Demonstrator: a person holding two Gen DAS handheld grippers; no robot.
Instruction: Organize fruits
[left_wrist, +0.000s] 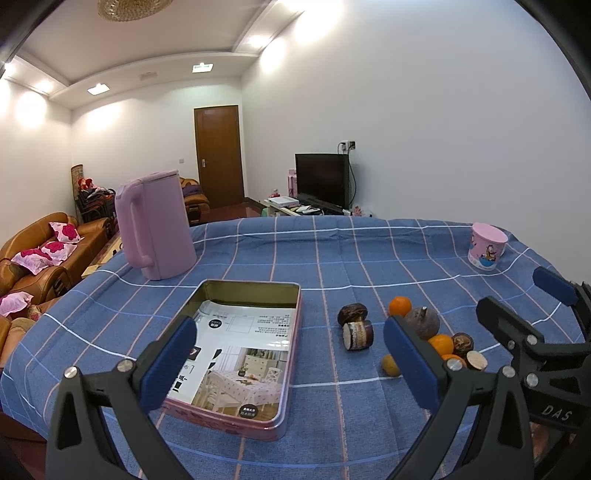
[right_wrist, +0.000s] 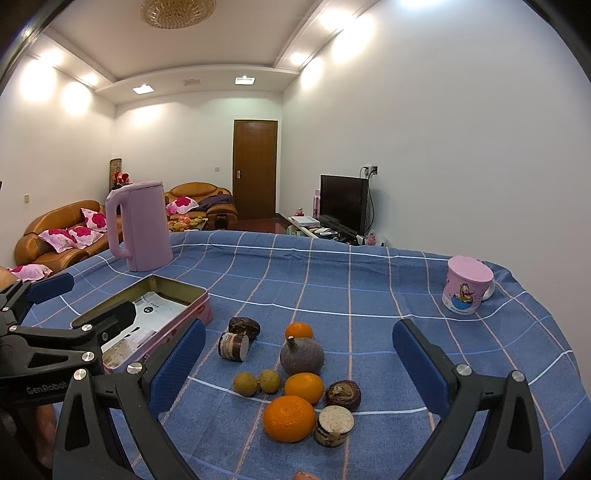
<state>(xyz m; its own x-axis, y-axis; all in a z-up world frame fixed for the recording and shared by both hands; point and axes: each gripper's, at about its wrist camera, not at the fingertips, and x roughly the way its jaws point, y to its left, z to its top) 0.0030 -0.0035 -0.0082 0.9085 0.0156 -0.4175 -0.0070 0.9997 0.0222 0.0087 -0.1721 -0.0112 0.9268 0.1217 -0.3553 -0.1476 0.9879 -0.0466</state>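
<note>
Both tongs spread wide and empty over the desk (right_wrist: 369, 280), no fruit yet in the tin.

The right tongs (right_wrist: 299, 354) hover with the fruit cluster directly between and just ahead of their fingers: a large orange (right_wrist: 289, 418) nearest, a purple-grey fruit (right_wrist: 302, 356) beyond it, small yellowish ones just to its left. The left tongs (left_wrist: 290, 363) frame the open tin (left_wrist: 236, 354), which holds only a printed sheet. The fruits lie touching or nearly so; I judge that closing on one could nudge a round neighbour into rolling across the cloth, and a hard squeeze might bruise the softer pieces.
</note>
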